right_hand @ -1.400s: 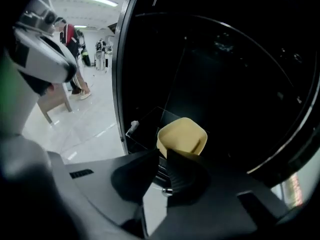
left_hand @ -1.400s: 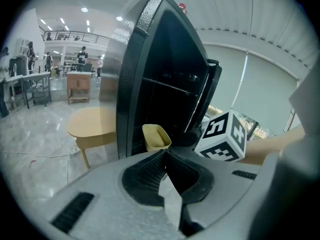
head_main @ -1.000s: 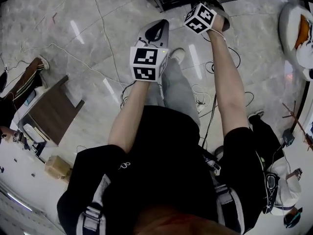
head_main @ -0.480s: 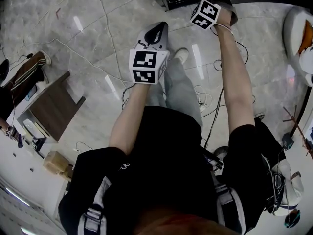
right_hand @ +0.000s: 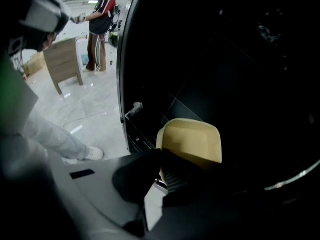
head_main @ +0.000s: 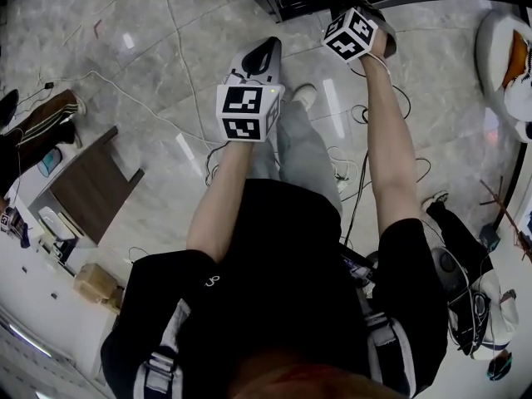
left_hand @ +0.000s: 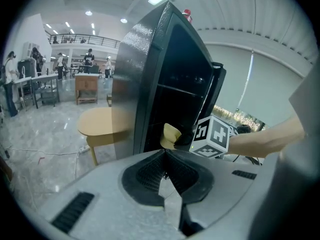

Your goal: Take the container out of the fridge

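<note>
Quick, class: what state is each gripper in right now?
Left gripper: closed, holding nothing.
Right gripper: closed on the edge of the yellow container.

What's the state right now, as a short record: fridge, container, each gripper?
fridge: black, open, interior dark
right gripper: jaws closing on the rim of the yellow container
yellow container: at the fridge's open front, not yet out
left gripper: jaws together, nothing between them, outside the fridge, touching nothing
</note>
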A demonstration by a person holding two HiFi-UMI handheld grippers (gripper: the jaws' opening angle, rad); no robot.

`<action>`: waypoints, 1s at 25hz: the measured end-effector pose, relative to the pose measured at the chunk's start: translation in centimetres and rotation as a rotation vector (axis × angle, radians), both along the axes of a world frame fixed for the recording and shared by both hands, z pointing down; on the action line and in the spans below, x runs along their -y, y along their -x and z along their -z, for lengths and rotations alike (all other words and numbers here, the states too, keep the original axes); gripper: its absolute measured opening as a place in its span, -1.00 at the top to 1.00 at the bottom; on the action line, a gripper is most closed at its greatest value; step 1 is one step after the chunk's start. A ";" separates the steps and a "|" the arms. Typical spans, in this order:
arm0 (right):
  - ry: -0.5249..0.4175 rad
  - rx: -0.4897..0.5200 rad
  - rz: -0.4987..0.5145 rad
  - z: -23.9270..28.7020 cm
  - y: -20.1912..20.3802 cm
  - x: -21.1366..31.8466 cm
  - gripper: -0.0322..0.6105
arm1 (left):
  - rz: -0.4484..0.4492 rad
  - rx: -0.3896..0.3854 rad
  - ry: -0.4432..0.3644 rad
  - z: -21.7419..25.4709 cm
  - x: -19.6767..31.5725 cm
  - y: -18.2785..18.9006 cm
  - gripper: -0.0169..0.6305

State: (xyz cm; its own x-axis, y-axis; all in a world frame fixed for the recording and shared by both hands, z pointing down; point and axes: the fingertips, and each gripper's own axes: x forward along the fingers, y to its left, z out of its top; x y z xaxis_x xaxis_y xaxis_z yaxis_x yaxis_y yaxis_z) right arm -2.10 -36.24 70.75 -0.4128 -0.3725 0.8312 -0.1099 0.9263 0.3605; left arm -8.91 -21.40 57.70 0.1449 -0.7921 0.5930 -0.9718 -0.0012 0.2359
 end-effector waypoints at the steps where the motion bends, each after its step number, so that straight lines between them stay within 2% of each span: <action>1: 0.027 0.046 -0.040 0.6 -0.2 -0.6 0.85 | 0.001 -0.001 -0.004 0.2 0.0 -0.2 0.92; 6: 0.146 0.295 -0.264 4.2 -1.8 -3.7 0.86 | -0.001 -0.008 -0.026 1.5 -0.1 -1.5 0.92; 11: 0.216 0.559 -0.491 8.9 -3.8 -6.3 0.86 | 0.010 -0.013 -0.057 3.3 -0.2 -2.4 0.92; 15: 0.241 0.730 -0.637 12.7 -5.9 -7.7 0.86 | 0.005 -0.023 -0.089 4.9 -0.2 -3.7 0.92; 21: 0.240 0.965 -0.823 18.7 -11.0 -8.8 0.86 | -0.057 -0.028 -0.171 8.7 1.4 -7.3 0.92; 25: 0.227 1.115 -0.877 23.0 -14.2 -8.7 0.86 | -0.109 -0.032 -0.252 12.0 3.2 -9.9 0.92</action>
State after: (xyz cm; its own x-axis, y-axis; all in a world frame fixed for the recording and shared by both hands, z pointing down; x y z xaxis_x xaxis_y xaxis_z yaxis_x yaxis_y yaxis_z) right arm 12.06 -27.49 47.74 -0.5873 -0.7487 0.3076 -0.7863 0.4375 -0.4362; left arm 0.95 -24.62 45.66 0.2525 -0.8930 0.3726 -0.9548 -0.1676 0.2454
